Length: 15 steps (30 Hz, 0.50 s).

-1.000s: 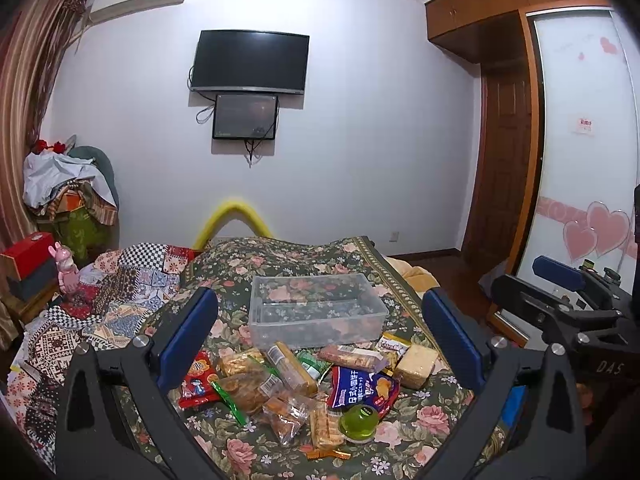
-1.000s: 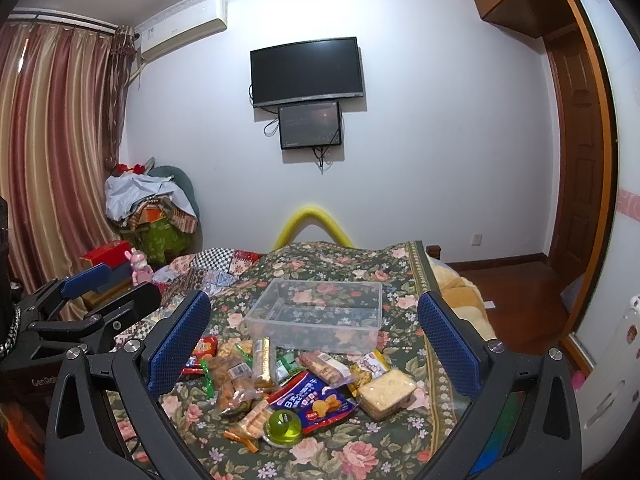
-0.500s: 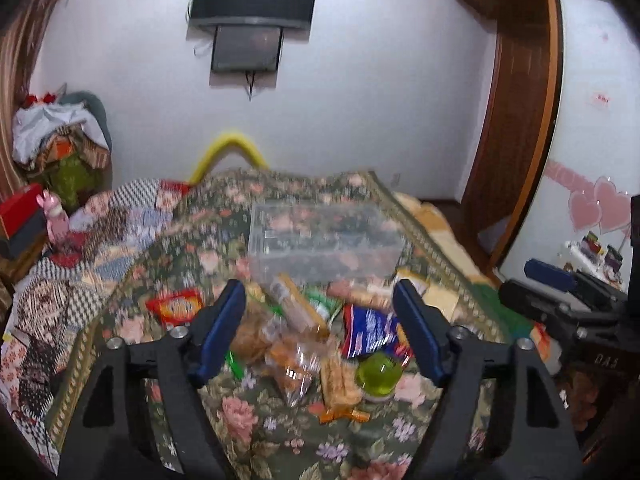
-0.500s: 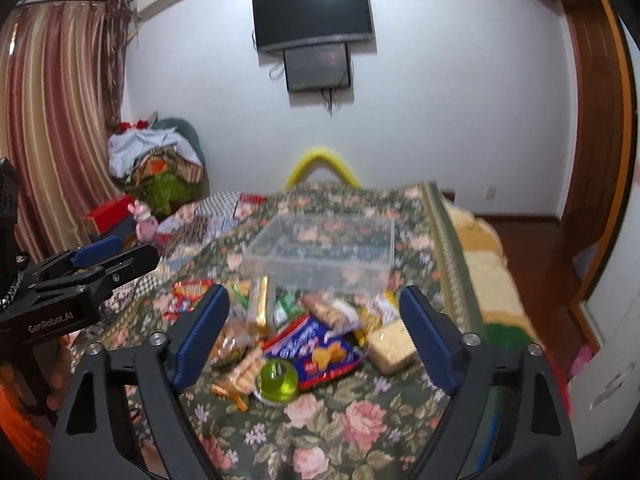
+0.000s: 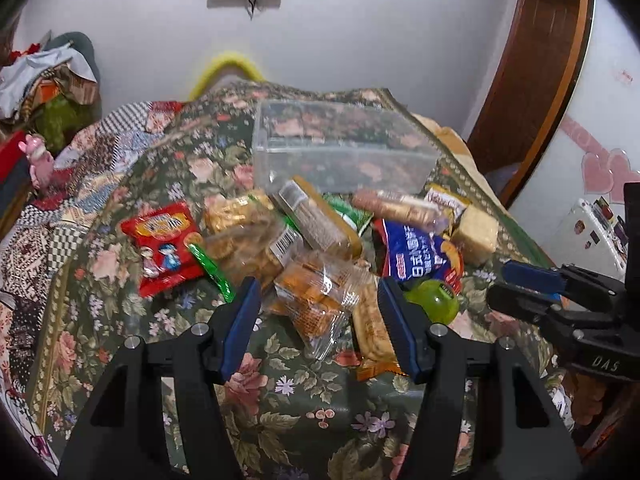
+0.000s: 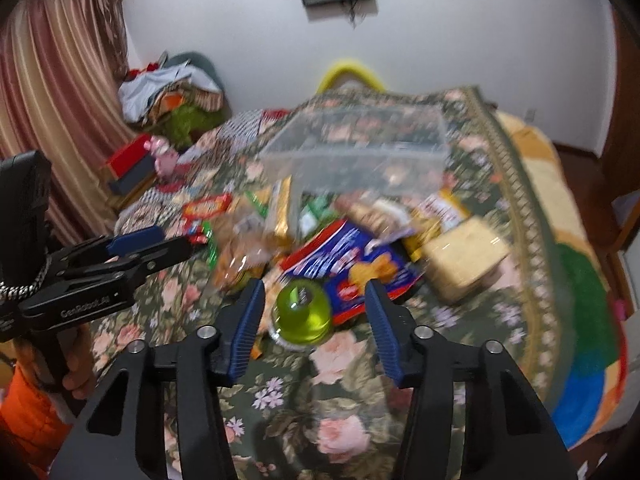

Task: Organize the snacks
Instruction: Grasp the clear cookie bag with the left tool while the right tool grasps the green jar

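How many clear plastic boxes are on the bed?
1. The clear plastic box sits on the flowery bedspread, just behind the snack pile. Nothing shows inside it, and no other box shows.

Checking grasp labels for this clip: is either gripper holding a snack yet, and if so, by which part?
Neither. The left gripper, jaws just narrowing, frames a clear biscuit packet without touching. The right gripper, also closing, brackets the green jelly cup with gaps on both sides.

Clear rectangular plastic bin [image 5: 344, 152] sits upper centre on the floral bedspread [image 5: 280, 408]. Before it lies the heap of wrapped snacks [image 5: 280, 240]; red foil packet [image 5: 164, 248] at its left, pale square cracker pack [image 5: 476, 234] at its right, green jelly cup [image 6: 302, 314] lower centre.
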Tool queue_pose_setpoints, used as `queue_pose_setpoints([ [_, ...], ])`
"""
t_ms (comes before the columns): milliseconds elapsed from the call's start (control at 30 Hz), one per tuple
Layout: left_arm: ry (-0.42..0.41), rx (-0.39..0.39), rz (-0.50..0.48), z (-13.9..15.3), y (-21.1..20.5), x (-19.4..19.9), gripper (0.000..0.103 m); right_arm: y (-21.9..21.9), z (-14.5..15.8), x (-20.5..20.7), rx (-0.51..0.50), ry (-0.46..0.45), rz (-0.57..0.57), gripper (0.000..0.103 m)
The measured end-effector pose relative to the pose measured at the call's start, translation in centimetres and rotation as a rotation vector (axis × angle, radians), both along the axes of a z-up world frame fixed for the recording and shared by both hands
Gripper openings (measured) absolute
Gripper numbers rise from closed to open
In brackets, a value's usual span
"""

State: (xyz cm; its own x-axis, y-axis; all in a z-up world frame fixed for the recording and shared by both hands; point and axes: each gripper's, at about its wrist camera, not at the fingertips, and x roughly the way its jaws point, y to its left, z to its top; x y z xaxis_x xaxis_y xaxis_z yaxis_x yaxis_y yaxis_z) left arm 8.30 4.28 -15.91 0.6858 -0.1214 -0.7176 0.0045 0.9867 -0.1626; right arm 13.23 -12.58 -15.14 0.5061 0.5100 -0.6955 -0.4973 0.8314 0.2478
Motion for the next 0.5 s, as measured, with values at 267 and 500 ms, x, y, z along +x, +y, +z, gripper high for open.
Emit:
queue_pose_setpoints([
  [267, 0.082, -0.020, -0.031, -2.8, -0.4, 2.6, 0.062, 1.5, -2.0, 1.1, -0.014, 0.070, 0.043, 0.045],
  [500, 0.124, -0.008, -0.032, -5.0, -0.5, 4.2, 0.069, 2.2, -3.4, 2.0, -0.037, 0.103, 0.056, 0.042],
])
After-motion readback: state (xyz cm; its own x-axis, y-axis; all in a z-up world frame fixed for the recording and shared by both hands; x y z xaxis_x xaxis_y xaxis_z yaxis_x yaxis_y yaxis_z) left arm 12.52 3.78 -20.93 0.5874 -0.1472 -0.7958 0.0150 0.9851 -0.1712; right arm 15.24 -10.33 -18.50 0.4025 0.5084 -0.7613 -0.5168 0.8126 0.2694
